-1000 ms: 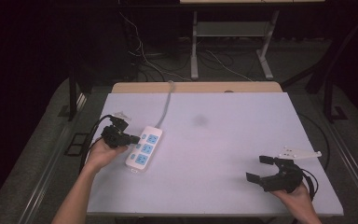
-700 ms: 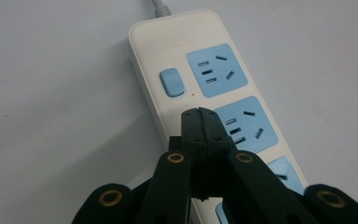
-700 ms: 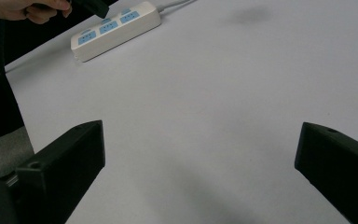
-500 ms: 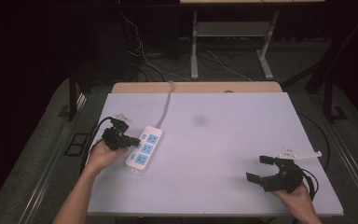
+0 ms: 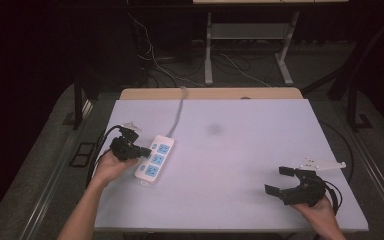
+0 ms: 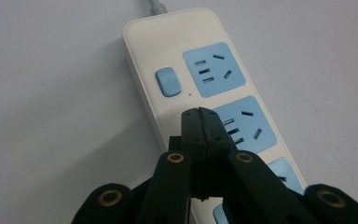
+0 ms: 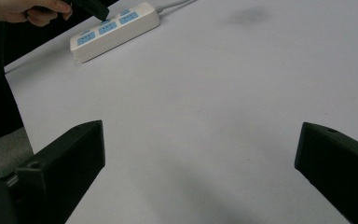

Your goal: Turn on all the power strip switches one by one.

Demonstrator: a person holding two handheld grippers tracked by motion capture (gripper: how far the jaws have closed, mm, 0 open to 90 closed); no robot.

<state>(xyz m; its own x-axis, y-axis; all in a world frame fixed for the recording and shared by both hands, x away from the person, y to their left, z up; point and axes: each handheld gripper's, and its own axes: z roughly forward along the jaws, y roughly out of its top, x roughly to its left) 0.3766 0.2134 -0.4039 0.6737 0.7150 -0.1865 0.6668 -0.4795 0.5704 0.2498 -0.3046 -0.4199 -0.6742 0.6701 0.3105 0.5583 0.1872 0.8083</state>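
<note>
High view: the power strip [image 5: 155, 157] lies flat on the white table [image 5: 230, 165], near its left edge, set at a slant, with its grey cord [image 5: 178, 112] running off the far side. The left gripper [image 5: 141, 151] sits just beside the strip's left flank, its tip over the strip's casing. The right gripper [image 5: 280, 181] rests well apart from the strip, near the table's right front corner

Left gripper view: the jaws are clenched together with nothing between them, their joined tip poised over the strip between the blue switch [image 6: 168, 81] and the middle socket [image 6: 244, 123]; whether the tip touches the casing I cannot tell. The closed tip looks set to press the switch rather than to pick anything up

Right gripper view: the jaws stand wide apart and hold nothing, bare table between them. The strip [image 7: 114, 30] lies far off toward the top left, with the left gripper [image 7: 95, 9] at its upper side

Handling, as a judgement: the strip is a stiff, smooth plastic bar, light enough to slide if pushed from the side, and its cord may tug it around. To lift it, grip across the narrow width at mid-length, clear of the sockets; to work the switch, press straight down so the strip stays put
</note>
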